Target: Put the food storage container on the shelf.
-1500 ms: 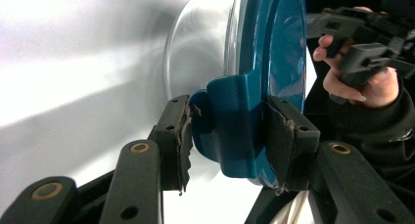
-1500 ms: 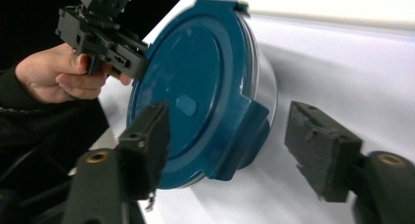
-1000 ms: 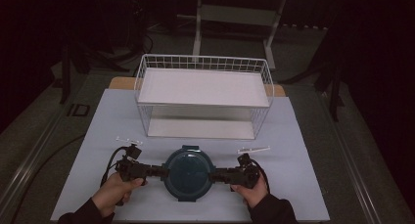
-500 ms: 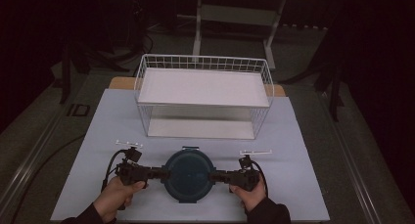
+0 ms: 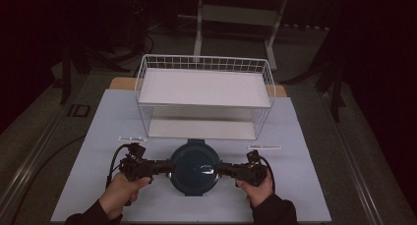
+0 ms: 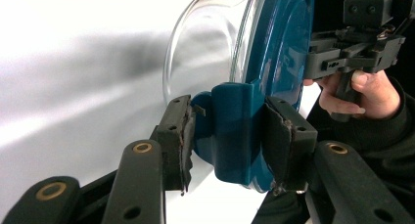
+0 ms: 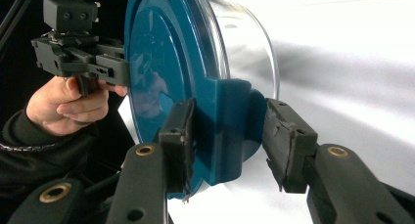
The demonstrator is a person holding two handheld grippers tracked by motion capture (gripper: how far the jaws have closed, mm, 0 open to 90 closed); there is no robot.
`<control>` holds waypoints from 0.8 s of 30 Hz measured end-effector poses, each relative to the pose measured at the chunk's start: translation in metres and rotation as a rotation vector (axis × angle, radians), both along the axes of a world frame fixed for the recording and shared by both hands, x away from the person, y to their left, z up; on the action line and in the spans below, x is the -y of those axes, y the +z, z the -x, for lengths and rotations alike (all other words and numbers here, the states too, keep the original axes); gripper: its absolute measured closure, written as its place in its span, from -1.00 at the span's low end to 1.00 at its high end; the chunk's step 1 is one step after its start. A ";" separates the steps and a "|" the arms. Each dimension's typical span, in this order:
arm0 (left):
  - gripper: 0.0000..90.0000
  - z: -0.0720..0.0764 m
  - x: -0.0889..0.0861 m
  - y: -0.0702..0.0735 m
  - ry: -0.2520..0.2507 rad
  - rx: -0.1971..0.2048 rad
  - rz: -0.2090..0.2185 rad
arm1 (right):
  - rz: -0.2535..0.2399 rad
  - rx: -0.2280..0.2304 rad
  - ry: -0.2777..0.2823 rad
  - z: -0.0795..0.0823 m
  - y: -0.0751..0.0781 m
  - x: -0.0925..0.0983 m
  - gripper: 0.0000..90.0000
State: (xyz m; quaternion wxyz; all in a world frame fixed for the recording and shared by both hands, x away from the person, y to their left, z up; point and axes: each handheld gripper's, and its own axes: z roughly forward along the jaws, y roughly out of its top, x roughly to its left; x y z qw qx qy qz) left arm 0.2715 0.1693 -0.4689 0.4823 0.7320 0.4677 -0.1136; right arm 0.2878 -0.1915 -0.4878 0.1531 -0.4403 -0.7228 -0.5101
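Note:
A round container (image 5: 194,166) with a dark teal lid (image 6: 284,53) and a clear glass bowl (image 7: 244,33) sits near the front of the white mat (image 5: 314,185). The lid has a clip tab on each side. My left gripper (image 5: 169,168) comes in from the left and is shut on the left tab (image 6: 227,131), with both pads pressed to it. My right gripper (image 5: 219,170) meets the container from the right. Its jaws have just been closing and now grip the right tab (image 7: 225,131). Each gripper view shows the other hand holding its gripper beyond the lid.
A white wire basket (image 5: 204,59) with a white shelf stands behind the container, across the middle of the mat. Two thin white strips (image 5: 132,139) (image 5: 264,147) lie on the mat left and right of the container. Dark floor and a stand lie beyond.
The container and both grippers have shifted slightly up and to the right in the high view. Both hands keep their places at its two sides.

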 end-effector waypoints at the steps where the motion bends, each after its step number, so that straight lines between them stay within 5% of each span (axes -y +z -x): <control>1: 0.26 -0.001 0.001 0.002 -0.003 0.014 -0.003 | 0.007 0.020 -0.005 -0.002 0.005 0.002 0.26; 12: 0.26 -0.024 0.019 0.009 -0.010 0.117 0.015 | 0.028 0.129 -0.023 -0.022 0.024 0.019 0.26; 24: 0.26 -0.052 0.033 -0.003 0.003 0.167 0.023 | 0.031 0.159 -0.036 -0.051 0.018 0.033 0.25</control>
